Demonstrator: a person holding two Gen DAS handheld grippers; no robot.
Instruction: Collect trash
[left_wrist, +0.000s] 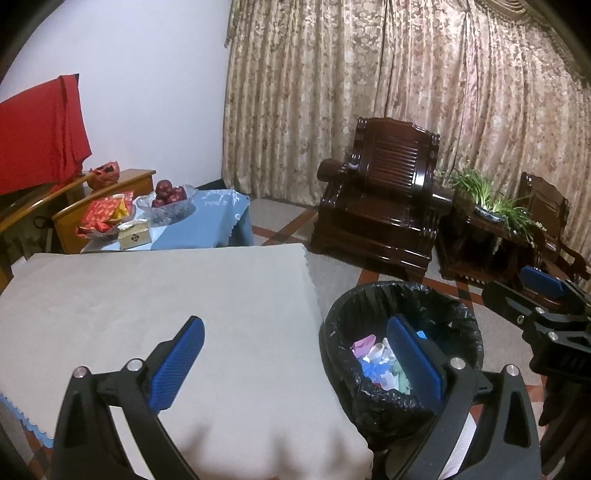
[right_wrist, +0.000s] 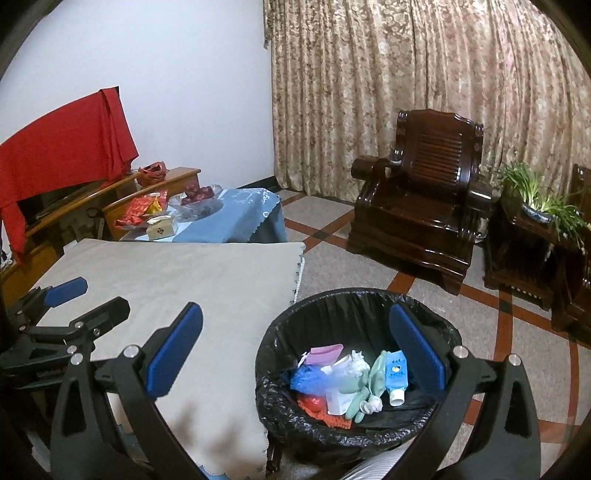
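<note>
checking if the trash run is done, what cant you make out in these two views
- Bottom of the trash bin, both views: piled trash hides what lies beneath.
- Print on the blue tube, right wrist view: too small to read.
- Near part of the beige table cloth, both views: covered by the left gripper and right gripper, both open and empty.
- Floor beneath the table: hidden.

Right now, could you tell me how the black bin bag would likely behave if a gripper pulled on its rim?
The black bin bag looks thin and crinkled, so probably floppy and stretchy. It holds only light-looking trash, so it should lift easily, though it may slip off the bin.
</note>
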